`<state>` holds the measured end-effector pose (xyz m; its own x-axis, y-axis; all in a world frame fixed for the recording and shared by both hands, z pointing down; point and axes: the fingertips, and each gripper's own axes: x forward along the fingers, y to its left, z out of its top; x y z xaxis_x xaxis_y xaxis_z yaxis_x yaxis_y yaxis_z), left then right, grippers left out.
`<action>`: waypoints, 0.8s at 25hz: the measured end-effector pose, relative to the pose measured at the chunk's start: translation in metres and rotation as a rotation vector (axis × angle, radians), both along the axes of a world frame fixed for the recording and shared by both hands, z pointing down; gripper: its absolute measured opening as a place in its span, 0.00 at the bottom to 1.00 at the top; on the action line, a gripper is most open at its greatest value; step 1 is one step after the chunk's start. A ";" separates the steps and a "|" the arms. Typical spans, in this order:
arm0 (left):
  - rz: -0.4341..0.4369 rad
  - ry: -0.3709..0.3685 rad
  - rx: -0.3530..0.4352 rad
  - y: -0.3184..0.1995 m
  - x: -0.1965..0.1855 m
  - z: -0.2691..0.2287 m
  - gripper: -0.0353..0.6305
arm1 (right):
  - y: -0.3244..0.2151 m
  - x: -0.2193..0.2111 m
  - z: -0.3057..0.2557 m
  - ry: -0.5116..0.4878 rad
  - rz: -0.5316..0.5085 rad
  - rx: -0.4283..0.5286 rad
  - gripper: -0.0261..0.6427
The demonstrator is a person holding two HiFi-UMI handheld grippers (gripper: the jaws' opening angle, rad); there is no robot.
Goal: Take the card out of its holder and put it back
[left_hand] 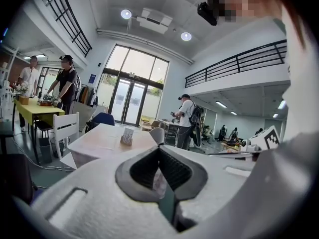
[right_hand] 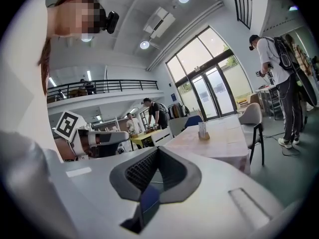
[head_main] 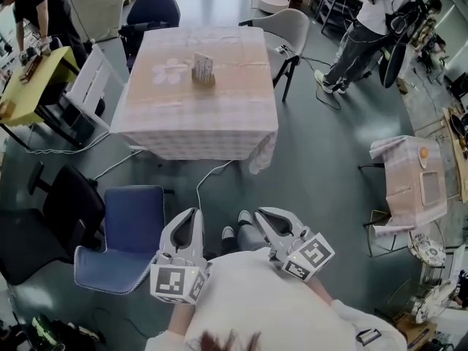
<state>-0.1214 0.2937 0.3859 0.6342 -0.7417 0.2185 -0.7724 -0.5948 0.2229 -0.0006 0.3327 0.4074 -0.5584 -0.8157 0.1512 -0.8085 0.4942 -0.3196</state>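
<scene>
The card (head_main: 204,65) stands upright in its holder (head_main: 202,79) near the middle of the table (head_main: 219,115), and from the head view it is far ahead of me, across a stretch of floor. The left gripper (head_main: 195,213) and right gripper (head_main: 262,212) sit low and close to my body, side by side, both pointing towards the table. I judge this a carrying pose for the approach, since nothing is within reach yet. A blue chair (head_main: 129,232) is just to the left of the left one.

In the left gripper view, the left gripper (left_hand: 159,149) has its tips pressed together with nothing between them. The card (left_hand: 128,135) shows small above and left of the tips, well apart from them, in the holder on the tabletop.

In the right gripper view, the right gripper (right_hand: 158,150) is likewise pressed together and empty. The card (right_hand: 202,129) lies up and to the right of the tips, far off. So it sits roughly between the two lines of aim. I take the task as not yet begun: I need to close the distance before spreading either pair.
</scene>
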 end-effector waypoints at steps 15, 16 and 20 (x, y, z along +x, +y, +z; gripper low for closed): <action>-0.012 0.019 0.024 -0.044 0.047 -0.014 0.05 | -0.049 0.038 -0.009 0.012 -0.057 0.009 0.03; -0.014 0.022 0.027 -0.048 0.051 -0.016 0.05 | -0.053 0.041 -0.010 0.014 -0.060 0.009 0.03; -0.018 0.031 0.040 -0.061 0.066 -0.021 0.05 | -0.066 0.053 -0.011 0.012 -0.067 0.013 0.03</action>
